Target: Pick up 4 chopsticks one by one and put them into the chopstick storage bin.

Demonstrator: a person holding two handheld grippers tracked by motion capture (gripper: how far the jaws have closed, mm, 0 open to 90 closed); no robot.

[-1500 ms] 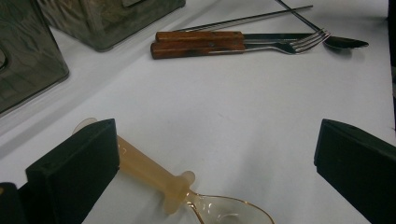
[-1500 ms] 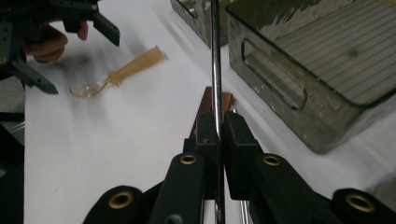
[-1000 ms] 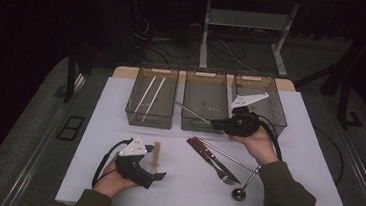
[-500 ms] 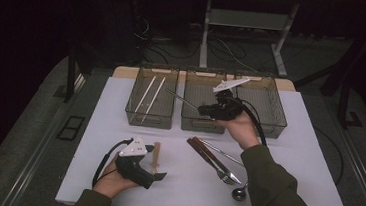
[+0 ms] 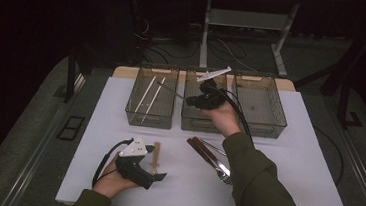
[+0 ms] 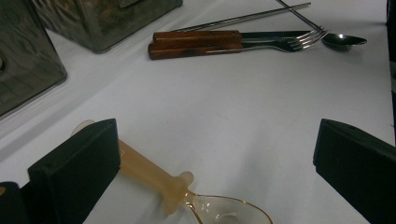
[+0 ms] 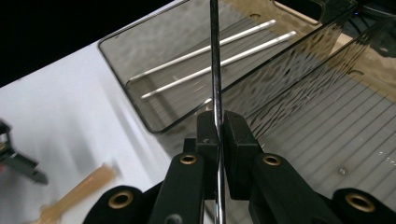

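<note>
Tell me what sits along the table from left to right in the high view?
Left claw → amber spoon → wooden-handled cutlery. Behind them: left bin with two rods → middle bin → right bin.

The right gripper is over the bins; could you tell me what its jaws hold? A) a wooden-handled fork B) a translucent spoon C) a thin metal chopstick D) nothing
C: the right gripper is shut on a thin metal chopstick running up between its pads, over the left bin.
</note>
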